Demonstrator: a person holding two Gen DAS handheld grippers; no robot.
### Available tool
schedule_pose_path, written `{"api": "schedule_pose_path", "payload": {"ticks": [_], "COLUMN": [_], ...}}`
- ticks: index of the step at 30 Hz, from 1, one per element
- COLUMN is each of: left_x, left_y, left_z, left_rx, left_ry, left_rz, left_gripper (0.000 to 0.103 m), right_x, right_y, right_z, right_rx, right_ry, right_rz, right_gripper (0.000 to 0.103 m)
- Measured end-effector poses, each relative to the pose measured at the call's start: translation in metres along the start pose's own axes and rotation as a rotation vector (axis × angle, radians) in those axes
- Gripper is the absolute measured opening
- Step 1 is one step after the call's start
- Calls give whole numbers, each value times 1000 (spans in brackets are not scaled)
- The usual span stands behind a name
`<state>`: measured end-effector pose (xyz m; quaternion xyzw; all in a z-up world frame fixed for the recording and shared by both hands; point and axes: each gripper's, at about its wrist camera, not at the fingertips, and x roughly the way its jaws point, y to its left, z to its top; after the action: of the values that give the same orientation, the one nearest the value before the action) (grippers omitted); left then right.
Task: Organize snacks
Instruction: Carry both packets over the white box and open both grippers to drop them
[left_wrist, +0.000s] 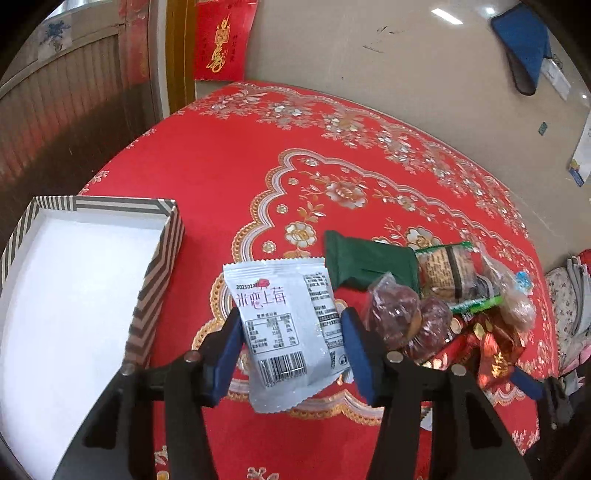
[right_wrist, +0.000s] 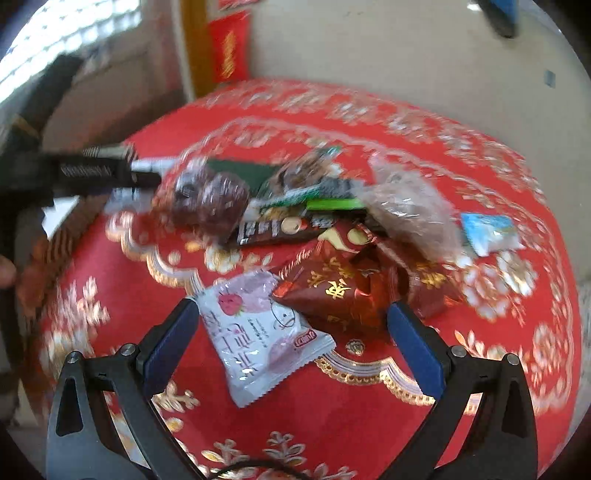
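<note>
Two grippers over a red floral tablecloth. Left gripper: blue pads pinching a white printed snack sachet; just right, wrapped red dates; ahead-right, a green packet; left, an open striped cardboard box. Right gripper: jaws spread around a white strawberry-print sachet; beyond, red foil candies.

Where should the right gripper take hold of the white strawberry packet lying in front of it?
Grip the white strawberry packet across its narrow width at mid-body, coming straight down from above. It lies flat on the tablecloth, long axis slanted, between the open right gripper fingers. Keep clear of its upper right edge, which meets the red foil packet.
</note>
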<state>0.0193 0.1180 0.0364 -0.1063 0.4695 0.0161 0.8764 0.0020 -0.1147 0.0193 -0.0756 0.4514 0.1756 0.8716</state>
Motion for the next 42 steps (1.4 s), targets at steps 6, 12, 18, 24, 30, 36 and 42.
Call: {"api": "schedule_pose_path", "payload": {"ticks": [6,12,18,24,30,36,42], "left_x": [-6,-10,-14,-25,-46,-70,-84], "left_y": [-1,-2,-3,-2,6,27,65], "left_z": [-6,-13,-25,-32,-35,-35,-26], "left_rx": [14,27,49,67,89,111,116], "left_ry": [0,-5,-1,-17,-53,-83,-103], "left_rz": [-11,-8,-13,-12,8,40,115], "left_gripper": [56,56,56,56,56,56,56], "right_x": [-1,6,9,-17,-40,-36,-31], "right_y": [21,25,18,38,51,83,129], "right_z": [-11,-3,-8,-28,-21,6,32], "right_rx": [-146,-237,-157,-188,-108,-110,-149], "right_ry": [47,48,52,1,-91,-140,-162], "right_rz": [115,114,210,145,176,210,271], "right_gripper": [102,101,52,52,52,52,52]}}
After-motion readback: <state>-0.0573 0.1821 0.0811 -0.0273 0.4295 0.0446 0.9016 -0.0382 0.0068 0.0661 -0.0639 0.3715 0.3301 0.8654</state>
